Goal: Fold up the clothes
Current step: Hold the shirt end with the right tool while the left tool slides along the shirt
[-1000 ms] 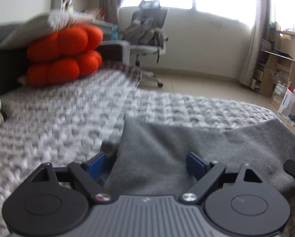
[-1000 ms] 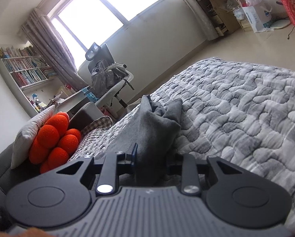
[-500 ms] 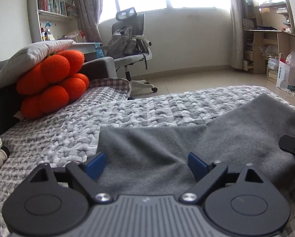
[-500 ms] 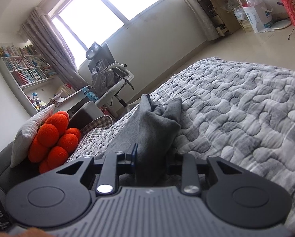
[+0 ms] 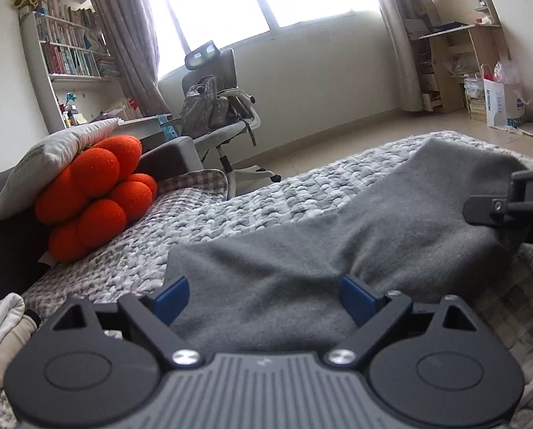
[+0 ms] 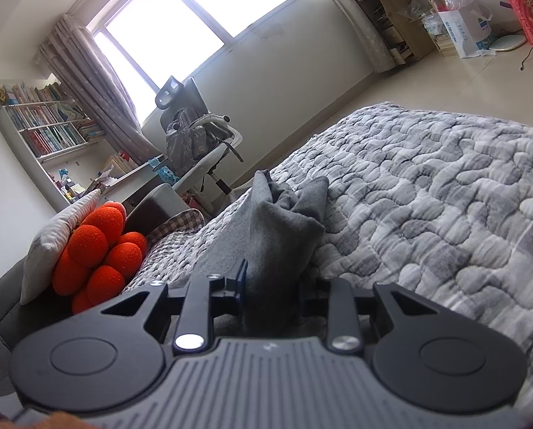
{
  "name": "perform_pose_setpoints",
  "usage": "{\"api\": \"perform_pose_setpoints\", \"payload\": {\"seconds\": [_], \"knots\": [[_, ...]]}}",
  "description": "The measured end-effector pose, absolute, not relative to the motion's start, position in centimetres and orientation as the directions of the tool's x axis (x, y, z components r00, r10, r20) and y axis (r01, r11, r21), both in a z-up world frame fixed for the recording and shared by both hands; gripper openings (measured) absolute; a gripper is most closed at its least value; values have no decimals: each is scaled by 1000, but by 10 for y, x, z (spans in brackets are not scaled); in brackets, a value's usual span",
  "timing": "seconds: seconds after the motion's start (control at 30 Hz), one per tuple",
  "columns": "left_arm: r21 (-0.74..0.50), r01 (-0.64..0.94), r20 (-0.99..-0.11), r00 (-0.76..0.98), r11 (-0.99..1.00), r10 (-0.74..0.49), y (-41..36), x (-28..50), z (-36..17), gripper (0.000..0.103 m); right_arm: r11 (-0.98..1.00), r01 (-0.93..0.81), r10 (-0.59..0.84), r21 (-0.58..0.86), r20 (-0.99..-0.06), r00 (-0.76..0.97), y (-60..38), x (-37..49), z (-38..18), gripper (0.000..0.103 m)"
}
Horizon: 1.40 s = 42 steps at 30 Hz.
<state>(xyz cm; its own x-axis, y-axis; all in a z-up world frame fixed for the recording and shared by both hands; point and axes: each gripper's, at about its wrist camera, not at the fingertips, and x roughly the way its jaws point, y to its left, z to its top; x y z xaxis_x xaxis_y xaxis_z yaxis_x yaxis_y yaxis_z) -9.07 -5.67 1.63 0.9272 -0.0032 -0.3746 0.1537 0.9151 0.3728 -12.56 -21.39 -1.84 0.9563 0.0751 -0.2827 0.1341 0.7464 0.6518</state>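
The grey cloth (image 5: 302,250) lies on the bed's quilt (image 5: 248,207), spread flat at the left end and bunched up toward the right. The right gripper (image 6: 272,286) has its fingers clamped on a fold of it, so the cloth (image 6: 277,236) stands up like a little tent there. The left gripper (image 5: 263,295) sits low over the near edge with its blue pads (image 5: 172,295) wide apart, cloth between them but not pinched. An orange cushion (image 5: 95,196) leans under a white pillow (image 5: 52,157) off to the left, with an office chair (image 5: 220,107) behind by the window.
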Motion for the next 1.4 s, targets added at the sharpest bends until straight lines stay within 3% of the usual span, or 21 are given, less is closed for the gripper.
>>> {"api": "perform_pose_setpoints", "payload": {"seconds": [0.2, 0.43, 1.0, 1.4], "knots": [[463, 156, -330, 944, 873, 7, -66, -106, 14, 92, 743, 134, 76, 656, -281, 957, -214, -125, -18, 28], [414, 181, -336, 941, 892, -35, -60, -114, 26, 92, 740, 132, 79, 660, -279, 957, -215, -126, -19, 28], [350, 196, -420, 907, 916, -33, -51, -95, 22, 92, 736, 129, 83, 664, -277, 957, -214, -126, -18, 28], [370, 214, -470, 883, 904, -16, -58, -65, 23, 94, 733, 127, 85, 668, -274, 958, -214, -125, -19, 28]]}}
